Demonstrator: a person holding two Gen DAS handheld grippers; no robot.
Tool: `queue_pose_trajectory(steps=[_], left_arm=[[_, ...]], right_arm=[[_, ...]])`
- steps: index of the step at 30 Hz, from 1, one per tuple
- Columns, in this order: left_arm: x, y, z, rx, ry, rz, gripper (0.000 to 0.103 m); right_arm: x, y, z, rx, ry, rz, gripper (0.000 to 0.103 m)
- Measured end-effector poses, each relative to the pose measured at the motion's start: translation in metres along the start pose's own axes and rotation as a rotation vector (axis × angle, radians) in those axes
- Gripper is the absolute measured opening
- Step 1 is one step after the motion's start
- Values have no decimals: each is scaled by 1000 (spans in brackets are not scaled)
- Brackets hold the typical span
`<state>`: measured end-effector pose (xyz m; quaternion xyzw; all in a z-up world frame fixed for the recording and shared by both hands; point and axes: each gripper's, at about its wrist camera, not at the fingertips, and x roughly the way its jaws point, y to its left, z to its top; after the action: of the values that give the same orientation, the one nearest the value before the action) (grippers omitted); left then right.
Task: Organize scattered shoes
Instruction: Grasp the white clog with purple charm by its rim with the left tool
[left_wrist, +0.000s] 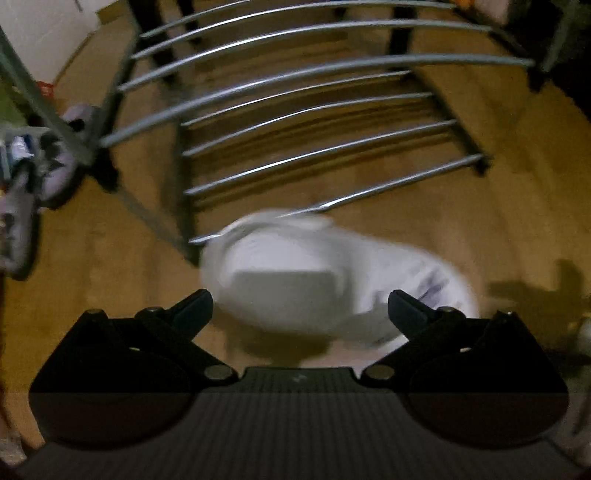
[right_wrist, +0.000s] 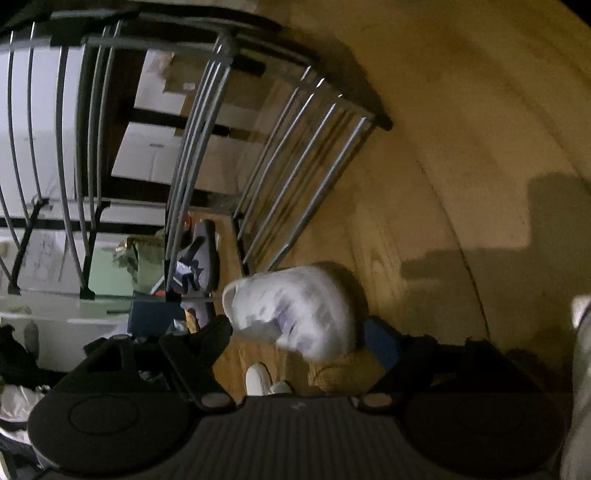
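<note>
- Sneaker (left_wrist: 332, 280), white, sits on the wood floor (left_wrist: 480, 184), touching the metal shoe rack's (left_wrist: 295, 110) bottom bars.
- Left gripper (left_wrist: 300, 304) is spread wide above it, gripping nothing.
- Right gripper (right_wrist: 303, 332) is spread wide too, empty.

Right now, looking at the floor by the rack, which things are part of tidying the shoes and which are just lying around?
Part of the job:
- white shoe on the floor
- grey shoe beside the rack
- metal shoe rack, its bars bare
- left gripper, open above the white shoe
- right gripper, open

Just lying about:
- clutter of bags and boxes behind the rack
</note>
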<state>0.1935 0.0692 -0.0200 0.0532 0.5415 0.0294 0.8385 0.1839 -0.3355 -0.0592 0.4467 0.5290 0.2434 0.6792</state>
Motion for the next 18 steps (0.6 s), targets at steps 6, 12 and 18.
queue_pose_trajectory(steps=[6, 12, 18], left_arm=[[13, 3, 9, 27, 19, -37, 103], [29, -1, 30, 95, 35, -91, 103], [43, 8, 39, 29, 103, -174, 103]], right_arm=[[-17, -1, -6, 3, -20, -7, 82], [-20, 2, -5, 0, -30, -11, 85], [-27, 0, -6, 17, -54, -26, 85]])
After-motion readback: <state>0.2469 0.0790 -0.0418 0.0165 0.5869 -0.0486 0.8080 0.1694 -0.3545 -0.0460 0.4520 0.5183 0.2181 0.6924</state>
